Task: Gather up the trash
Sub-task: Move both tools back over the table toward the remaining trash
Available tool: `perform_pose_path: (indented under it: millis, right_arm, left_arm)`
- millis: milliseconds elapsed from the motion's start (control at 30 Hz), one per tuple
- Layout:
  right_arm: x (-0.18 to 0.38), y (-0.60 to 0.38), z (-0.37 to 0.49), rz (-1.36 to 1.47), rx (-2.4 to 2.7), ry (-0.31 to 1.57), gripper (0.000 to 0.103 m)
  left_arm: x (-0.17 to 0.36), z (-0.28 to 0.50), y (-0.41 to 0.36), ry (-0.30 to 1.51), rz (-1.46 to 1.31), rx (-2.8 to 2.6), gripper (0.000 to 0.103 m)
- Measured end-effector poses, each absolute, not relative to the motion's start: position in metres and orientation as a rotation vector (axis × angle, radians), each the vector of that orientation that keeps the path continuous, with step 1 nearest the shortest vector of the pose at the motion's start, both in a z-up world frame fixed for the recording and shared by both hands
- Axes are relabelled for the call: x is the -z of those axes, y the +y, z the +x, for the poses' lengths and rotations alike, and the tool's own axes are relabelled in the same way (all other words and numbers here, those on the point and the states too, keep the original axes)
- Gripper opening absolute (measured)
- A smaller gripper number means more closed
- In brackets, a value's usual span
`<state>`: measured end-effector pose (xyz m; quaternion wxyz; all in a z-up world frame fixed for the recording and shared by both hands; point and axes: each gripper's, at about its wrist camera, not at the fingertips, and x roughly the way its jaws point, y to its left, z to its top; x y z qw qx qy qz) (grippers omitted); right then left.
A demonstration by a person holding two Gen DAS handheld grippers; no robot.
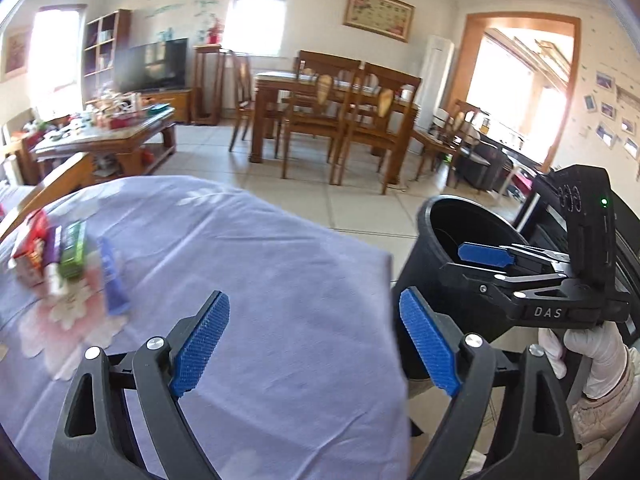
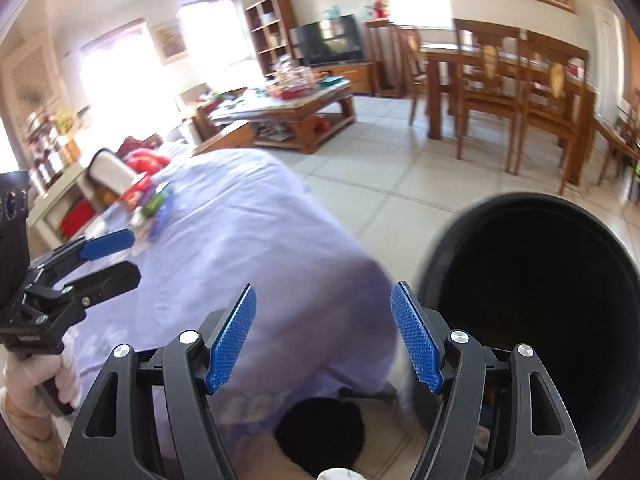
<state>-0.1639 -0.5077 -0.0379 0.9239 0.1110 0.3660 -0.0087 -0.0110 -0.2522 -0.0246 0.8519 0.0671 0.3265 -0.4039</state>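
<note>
The lavender-covered counter [image 1: 248, 264] still carries a cluster of small packets [image 1: 60, 256] at its far end (blurred, so uncounted). The black bin [image 2: 536, 320] stands beside it. My left fingers [image 1: 314, 344] and right fingers [image 2: 324, 336] are both spread and empty.

A pale tiled floor [image 1: 360, 204] runs through a bright living and dining room with cream walls [image 1: 320, 12]. Strong daylight pours through a window [image 1: 260, 12] on the far wall and another at the left [image 1: 56, 60]. A dark wooden dining table [image 1: 320, 92] stands mid-room with matching slatted wooden chairs [image 1: 384, 120] around it. Left of it sit a low wooden coffee table [image 1: 112, 136] crowded with clutter, a black flat television [image 1: 156, 64] on a low cabinet, and a tall wooden bookshelf [image 1: 106, 44]. A framed picture [image 1: 378, 14] hangs above the dining set; a wood-trimmed arched doorway [image 1: 520, 92] opens at the right.
</note>
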Motion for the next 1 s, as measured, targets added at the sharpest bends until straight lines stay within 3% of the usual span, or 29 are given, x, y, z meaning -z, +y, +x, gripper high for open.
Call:
perform_pose_path:
  millis: [633, 1000]
  right_arm:
    - [0.048, -0.376, -0.063, 0.150, -0.174, 0.798, 0.070]
    - [0.059, -0.309, 0.017, 0.110, -0.289, 0.863, 0.070]
  left_arm:
    - [0.030, 0.087, -0.080, 0.728, -0.054, 0.537, 0.089]
    - [0.020, 0.168, -0.047, 0.773, -0.065, 0.476, 0.089]
